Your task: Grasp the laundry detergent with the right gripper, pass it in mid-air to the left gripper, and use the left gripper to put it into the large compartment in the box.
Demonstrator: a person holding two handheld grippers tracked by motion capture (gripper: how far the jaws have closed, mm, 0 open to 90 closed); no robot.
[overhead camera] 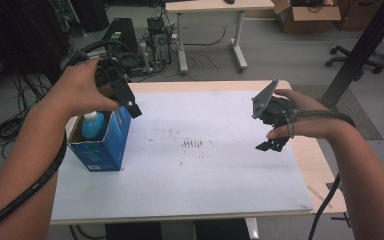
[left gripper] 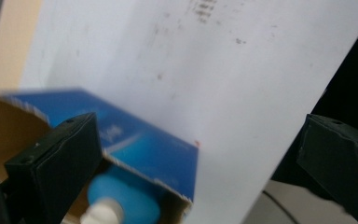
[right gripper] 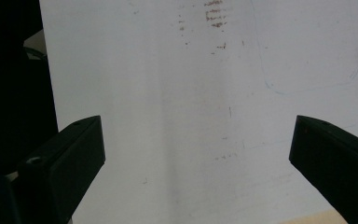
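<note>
Soft, even room light, no glare; the high view is grainy. In the left gripper view the box (left gripper: 135,149) blurs.

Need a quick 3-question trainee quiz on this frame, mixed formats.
1. True or false: the left tool is shut on the blue bottle.
2. Where does the blue bottle stand? A) on the bare white mat B) inside the open blue box C) in the right tool
3. Fill in: the right tool hangs over the mat's ____ side and holds nothing.

Key: 1 false, its jaws stand wide apart above the box. 2 B. 3 right.
</note>
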